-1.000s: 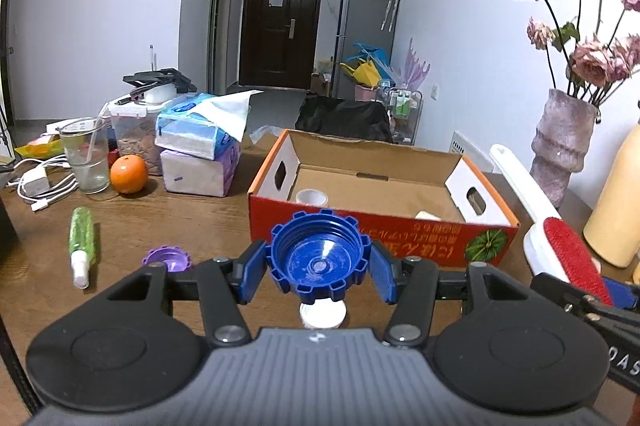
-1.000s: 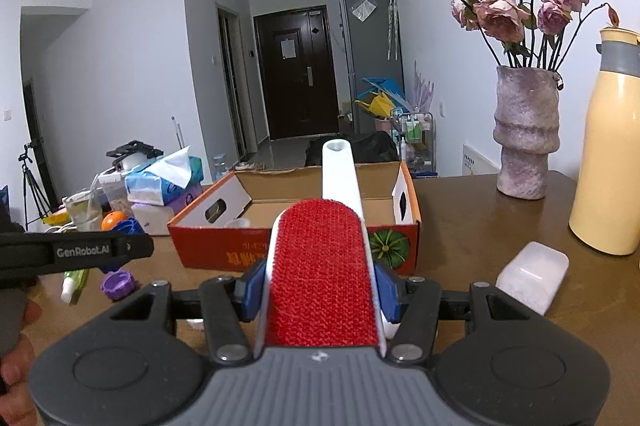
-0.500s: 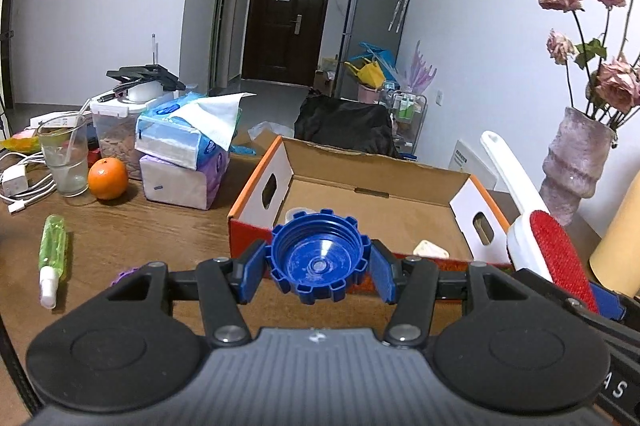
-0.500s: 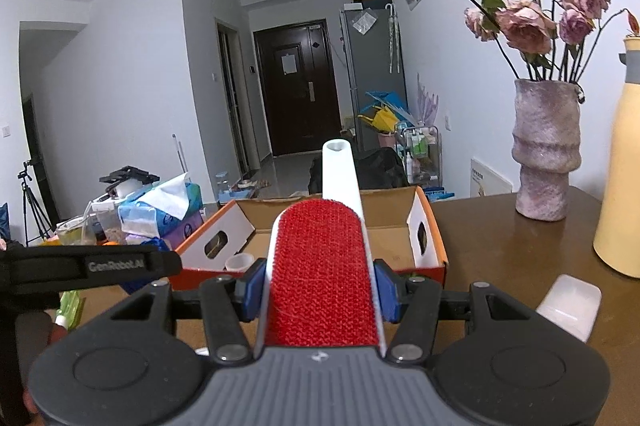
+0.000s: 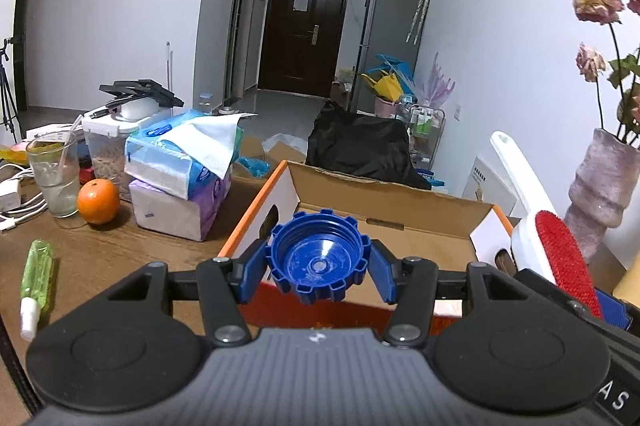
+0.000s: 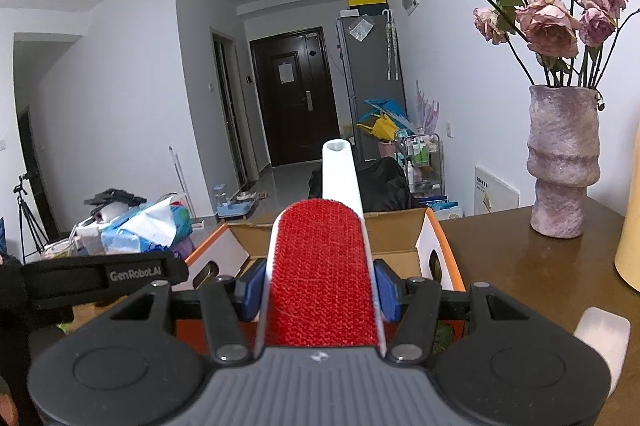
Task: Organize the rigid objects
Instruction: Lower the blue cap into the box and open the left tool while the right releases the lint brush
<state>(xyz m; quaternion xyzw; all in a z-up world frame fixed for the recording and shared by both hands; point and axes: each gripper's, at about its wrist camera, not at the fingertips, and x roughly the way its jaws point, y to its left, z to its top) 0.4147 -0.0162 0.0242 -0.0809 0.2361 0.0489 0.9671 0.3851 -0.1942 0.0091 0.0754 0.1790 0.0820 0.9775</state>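
Your left claw [image 5: 319, 268] grips a blue ridged cap [image 5: 319, 262] by its sides, hollow face toward you. Your right claw [image 6: 320, 290] clamps a red lint brush [image 6: 322, 274], handle forward. Both hover at the open cardboard box [image 5: 384, 202] on the worktop [image 5: 100, 250], likely for dropping in.

"GenRobot.AI" in white on black strap [image 6: 104, 276] at 9 o'clock of right wrist view. Letters "AS", white, cut off by frame edge, on black gripper body [image 5: 612, 400] at 4 o'clock of left wrist view. Print on tissue packs [image 5: 180, 166], door notice [image 5: 301, 1], wall plate [image 6: 496, 192]: illegible.
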